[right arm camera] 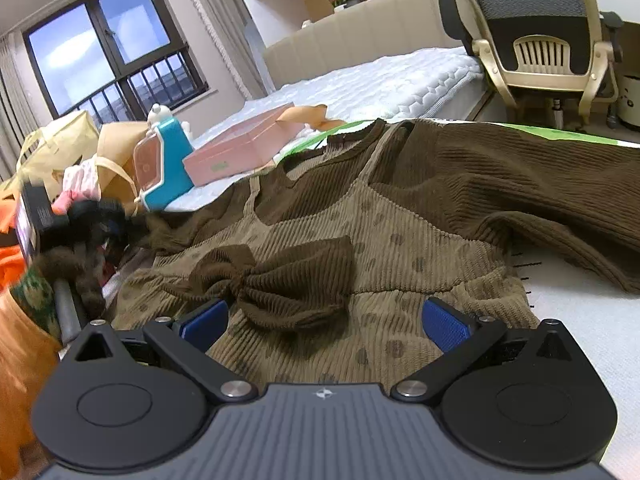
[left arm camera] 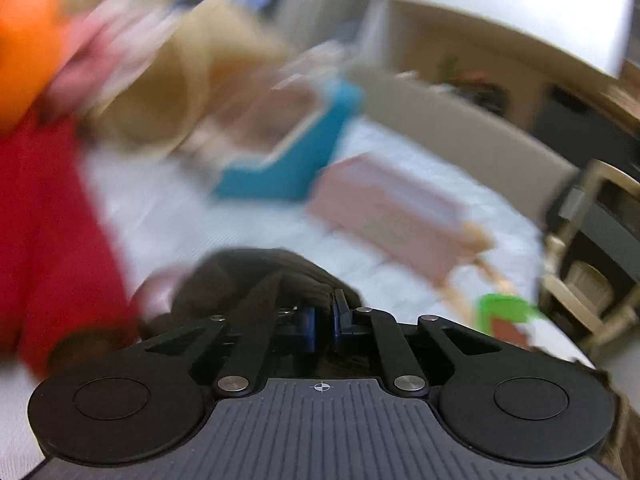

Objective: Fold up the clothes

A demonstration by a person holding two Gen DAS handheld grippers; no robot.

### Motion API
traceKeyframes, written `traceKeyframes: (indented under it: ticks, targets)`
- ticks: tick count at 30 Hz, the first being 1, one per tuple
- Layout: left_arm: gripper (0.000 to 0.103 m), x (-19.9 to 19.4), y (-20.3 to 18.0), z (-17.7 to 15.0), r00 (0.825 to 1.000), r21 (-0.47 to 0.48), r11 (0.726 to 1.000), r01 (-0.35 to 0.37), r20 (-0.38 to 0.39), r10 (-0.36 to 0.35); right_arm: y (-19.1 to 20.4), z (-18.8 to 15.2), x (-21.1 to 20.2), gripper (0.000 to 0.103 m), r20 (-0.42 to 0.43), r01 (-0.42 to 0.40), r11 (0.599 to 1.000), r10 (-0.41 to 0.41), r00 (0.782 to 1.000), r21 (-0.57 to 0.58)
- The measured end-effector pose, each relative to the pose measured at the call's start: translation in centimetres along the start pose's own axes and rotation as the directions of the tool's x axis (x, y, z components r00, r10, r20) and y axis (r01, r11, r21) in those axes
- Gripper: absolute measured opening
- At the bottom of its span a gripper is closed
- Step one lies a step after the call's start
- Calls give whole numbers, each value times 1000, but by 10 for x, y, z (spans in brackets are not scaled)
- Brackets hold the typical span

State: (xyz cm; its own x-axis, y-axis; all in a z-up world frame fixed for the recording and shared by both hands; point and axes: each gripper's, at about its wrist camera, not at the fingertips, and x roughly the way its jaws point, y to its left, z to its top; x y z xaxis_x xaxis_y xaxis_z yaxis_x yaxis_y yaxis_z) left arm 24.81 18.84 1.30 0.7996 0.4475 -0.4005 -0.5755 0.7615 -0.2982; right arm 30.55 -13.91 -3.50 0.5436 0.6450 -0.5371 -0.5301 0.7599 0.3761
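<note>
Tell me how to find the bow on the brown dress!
Find the brown dress spread out in front of the right gripper. On its tan, dotted bib lies the bow. It is the only dark, ribbed, knotted piece, sitting between the open blue fingers.

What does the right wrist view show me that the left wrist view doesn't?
Only the right wrist view: the whole brown dress spread flat, its dark bow between the open right claw, a ribbed sleeve running off to the right, plus the window.

Only the left wrist view: the left claw shut on a dark brown bunch of fabric, and a red cloth at the left. It is heavily motion-blurred.

Both: the pink box, the blue toy case, the white mattress and the desk chair.
</note>
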Motion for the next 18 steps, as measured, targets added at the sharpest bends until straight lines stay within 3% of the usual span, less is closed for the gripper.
traceKeyframes:
  ticks: [3,5,6,7,9,12,15,18]
  targets:
    - [9,-18,-45,13,985,179,976,124,101,-143,3,0,2,103,-12,12,1000,-12,1000,-20]
    - [15,-25,-78,11,954,277,922,271,51,-296,6,0,3,103,-22,21,999,-22,1000,-41]
    - [36,-28,-93,8,930,310,884,349,0,-367,6,0,3,103,-25,24,999,-25,999,-47]
    - [69,-30,-105,4,903,336,844,419,-52,-427,7,0,4,103,-29,27,998,-28,999,-55]
    - [92,-30,-104,-6,890,332,827,453,-128,-437,10,1,6,103,-40,38,996,-41,998,-77]
    - [93,-30,-102,-22,862,320,802,504,-241,-446,19,1,11,103,-63,75,988,-84,994,-133]
    - [96,-31,-100,-37,822,303,776,553,-350,-449,30,1,17,103,-102,114,970,-138,985,-213]
    - [99,-30,-98,-52,774,278,754,595,-451,-445,39,14,13,103,-183,56,968,-102,978,-244]
